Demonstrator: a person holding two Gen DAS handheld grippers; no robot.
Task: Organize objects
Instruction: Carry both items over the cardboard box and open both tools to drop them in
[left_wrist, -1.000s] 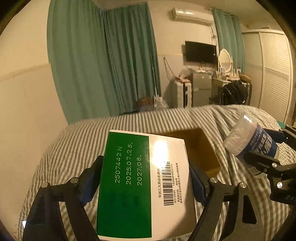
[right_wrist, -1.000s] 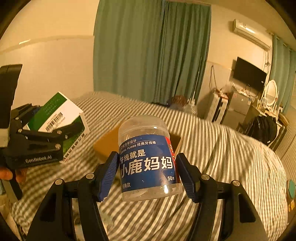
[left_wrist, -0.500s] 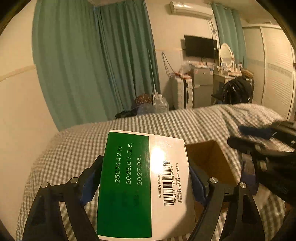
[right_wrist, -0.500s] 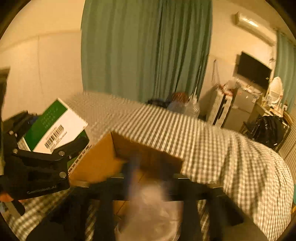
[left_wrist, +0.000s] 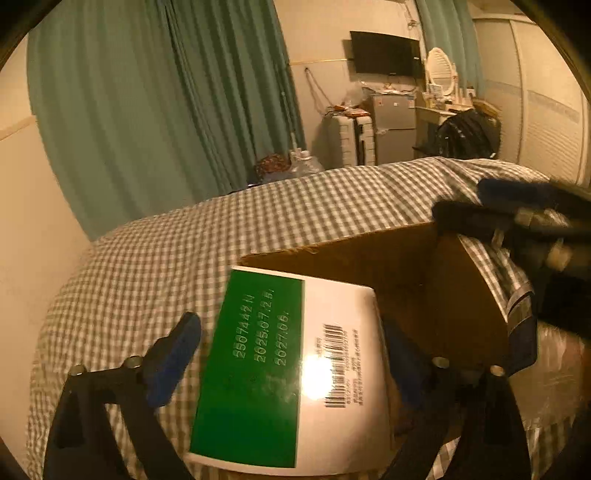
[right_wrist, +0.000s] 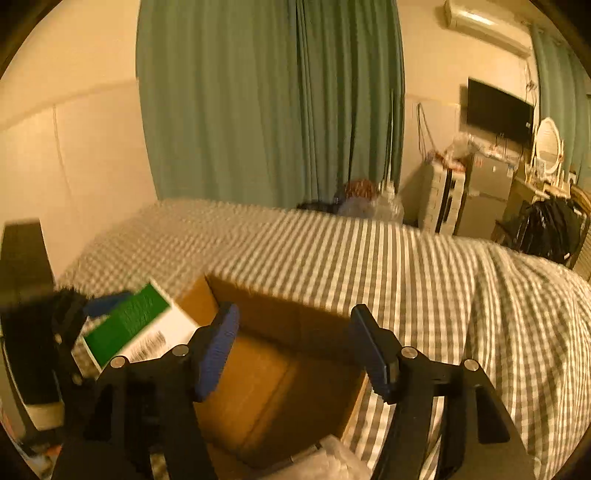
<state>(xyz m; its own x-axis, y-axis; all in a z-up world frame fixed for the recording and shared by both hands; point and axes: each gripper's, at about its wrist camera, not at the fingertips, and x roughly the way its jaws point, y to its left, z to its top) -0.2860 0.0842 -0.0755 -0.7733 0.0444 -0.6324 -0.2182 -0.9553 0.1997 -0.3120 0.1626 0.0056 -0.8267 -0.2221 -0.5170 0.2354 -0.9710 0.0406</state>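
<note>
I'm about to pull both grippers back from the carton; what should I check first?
1. Right gripper open, nothing between its fingers: ok.
2. Left gripper open, with a gap beside the green-and-white medicine box: ok.
3. Medicine box at rest inside the cardboard box: cannot tell; it is blurred and lies over the rim.
4. Clear plastic jar inside the cardboard box: cannot tell; only partly in view.
5. Grippers apart from each other: ok.

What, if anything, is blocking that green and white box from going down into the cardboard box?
Nothing visible blocks it. The green and white box hangs over the near edge of the open cardboard box, whose floor looks bare.
</note>
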